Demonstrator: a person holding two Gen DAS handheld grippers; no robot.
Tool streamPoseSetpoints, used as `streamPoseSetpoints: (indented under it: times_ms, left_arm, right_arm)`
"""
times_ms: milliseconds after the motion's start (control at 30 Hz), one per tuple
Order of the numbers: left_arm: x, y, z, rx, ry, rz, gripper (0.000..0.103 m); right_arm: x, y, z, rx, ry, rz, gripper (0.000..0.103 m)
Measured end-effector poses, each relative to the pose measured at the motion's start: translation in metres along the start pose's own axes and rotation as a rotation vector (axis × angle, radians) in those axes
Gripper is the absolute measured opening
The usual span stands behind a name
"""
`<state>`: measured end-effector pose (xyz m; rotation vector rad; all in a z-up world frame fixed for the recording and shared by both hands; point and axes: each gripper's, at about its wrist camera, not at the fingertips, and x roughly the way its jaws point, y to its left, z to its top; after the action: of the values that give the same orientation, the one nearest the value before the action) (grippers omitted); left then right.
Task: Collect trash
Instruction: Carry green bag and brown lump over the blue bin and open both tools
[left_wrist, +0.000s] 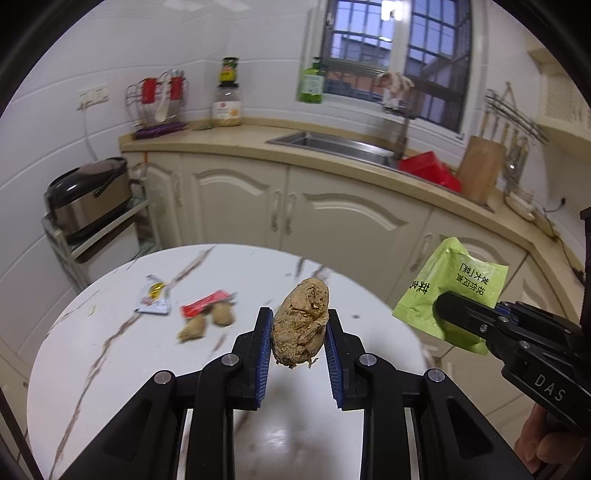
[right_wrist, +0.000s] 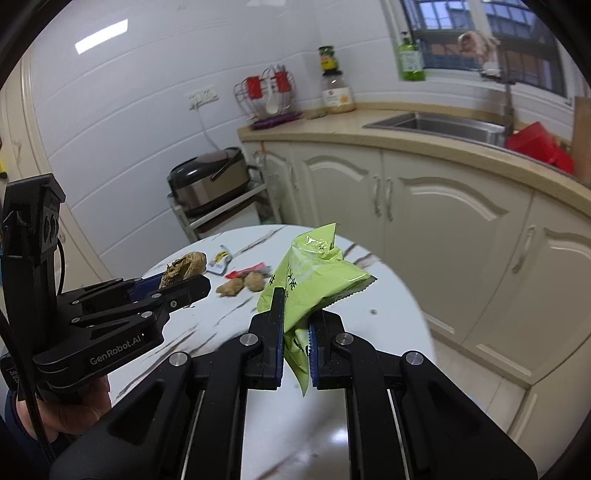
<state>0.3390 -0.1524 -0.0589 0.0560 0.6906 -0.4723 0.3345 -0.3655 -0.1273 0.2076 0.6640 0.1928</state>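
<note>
Left claw (left_wrist: 298, 334) pinches 1 crumbly brown lump (left_wrist: 300, 323) above the round table (left_wrist: 110, 369); right claw (right_wrist: 296, 345) clamps 1 green packet (right_wrist: 314, 280) at 3 o'clock. Risk: lump w/ loose edges may crumble or slip. On the table at 10 o'clock: 2 wrappers, 2 brown lumps (left_wrist: 210, 321).

White tiled walls (left_wrist: 258, 48) — cream cabinets (left_wrist: 236, 199), barred window (left_wrist: 399, 55), steel sink (left_wrist: 332, 144).

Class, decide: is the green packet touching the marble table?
Apart. The right wrist view shows the green packet pinched in the right gripper, lifted above the table.
</note>
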Motion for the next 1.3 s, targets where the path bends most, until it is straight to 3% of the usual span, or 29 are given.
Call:
streamPoseSetpoints:
  times_ms: [300, 500, 700, 900, 1033, 1300]
  left_arm:
    - [0.037, -0.099, 0.014, 0.13, 0.03, -0.155, 0.023]
    - [0.088, -0.158, 0.013, 0.201, 0.114, -0.25, 0.023]
    - [0.156, -0.205, 0.014, 0.266, 0.233, -0.303, 0.023]
    - [0.24, -0.242, 0.006, 0.303, 0.409, -0.314, 0.023]
    - [0.301, -0.254, -0.002, 0.298, 0.537, -0.302, 0.023]
    - [0.375, -0.261, -0.012, 0.307, 0.677, -0.239, 0.025]
  right_arm:
    - [-0.065, -0.086, -0.015, 0.11, -0.073, -0.135, 0.01]
    - [-0.091, -0.156, -0.039, 0.213, -0.067, -0.231, 0.01]
    - [-0.102, -0.231, -0.083, 0.339, -0.021, -0.307, 0.01]
    - [-0.085, -0.293, -0.136, 0.445, 0.074, -0.337, 0.01]
    - [-0.051, -0.327, -0.173, 0.524, 0.169, -0.32, 0.01]
    - [0.01, -0.366, -0.225, 0.632, 0.3, -0.266, 0.01]
